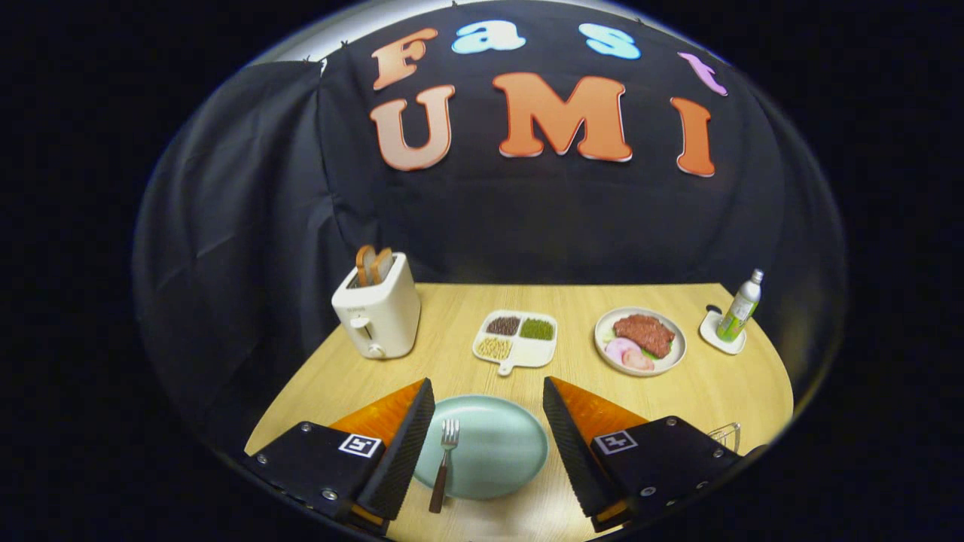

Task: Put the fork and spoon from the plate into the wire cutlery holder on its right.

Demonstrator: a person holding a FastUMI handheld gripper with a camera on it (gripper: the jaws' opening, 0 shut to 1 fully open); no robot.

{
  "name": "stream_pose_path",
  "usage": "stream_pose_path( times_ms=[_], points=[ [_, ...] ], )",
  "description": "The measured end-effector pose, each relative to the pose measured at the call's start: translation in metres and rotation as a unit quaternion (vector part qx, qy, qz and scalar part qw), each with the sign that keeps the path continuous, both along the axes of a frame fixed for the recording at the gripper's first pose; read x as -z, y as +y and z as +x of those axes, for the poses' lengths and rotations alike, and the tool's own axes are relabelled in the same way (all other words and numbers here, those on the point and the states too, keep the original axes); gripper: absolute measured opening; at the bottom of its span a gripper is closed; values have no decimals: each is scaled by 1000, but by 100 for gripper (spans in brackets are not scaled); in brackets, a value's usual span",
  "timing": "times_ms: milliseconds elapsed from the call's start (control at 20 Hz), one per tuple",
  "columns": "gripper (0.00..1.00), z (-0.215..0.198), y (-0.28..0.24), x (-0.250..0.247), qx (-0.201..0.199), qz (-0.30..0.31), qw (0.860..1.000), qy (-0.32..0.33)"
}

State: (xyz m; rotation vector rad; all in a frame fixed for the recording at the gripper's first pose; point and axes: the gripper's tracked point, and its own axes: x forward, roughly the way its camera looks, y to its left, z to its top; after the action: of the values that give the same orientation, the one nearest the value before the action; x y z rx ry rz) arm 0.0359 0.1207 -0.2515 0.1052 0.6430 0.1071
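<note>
On the wooden table (pixel 678 391), a white toaster (pixel 378 310) with bread in its slots stands far left. Next comes a divided tray (pixel 517 339), a plate of meat (pixel 640 340), then a bottle (pixel 739 307). Nearer, the gripper (pixel 488 414) hangs wide open over the blue plate (pixel 497 448), where the fork (pixel 444 463) lies between its fingers. The wire cutlery holder (pixel 725 435) peeks out beside the right finger.

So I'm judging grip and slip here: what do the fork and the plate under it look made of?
The fork, lying between the open gripper's fingers, seems to have shiny metal tines and a dark brown handle, perhaps wood or plastic. The plate looks like pale teal ceramic or melamine, smooth with a soft sheen.
</note>
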Motion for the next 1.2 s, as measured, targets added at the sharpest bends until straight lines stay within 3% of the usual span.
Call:
stream_pose_path(
  times_ms=[150, 400, 600, 900, 1200],
  points=[
    [87, -12, 20, 46, -40, -3, 995, 94],
    [88, -34, 40, 108, -90, -14, 972, 217],
    [86, -42, 60, 132, -100, 11, 952, 288],
    [71, -47, 64, 164, -103, -19, 930, 353],
    [38, -39, 60, 181, -110, -101, 915, 374]
  ],
)
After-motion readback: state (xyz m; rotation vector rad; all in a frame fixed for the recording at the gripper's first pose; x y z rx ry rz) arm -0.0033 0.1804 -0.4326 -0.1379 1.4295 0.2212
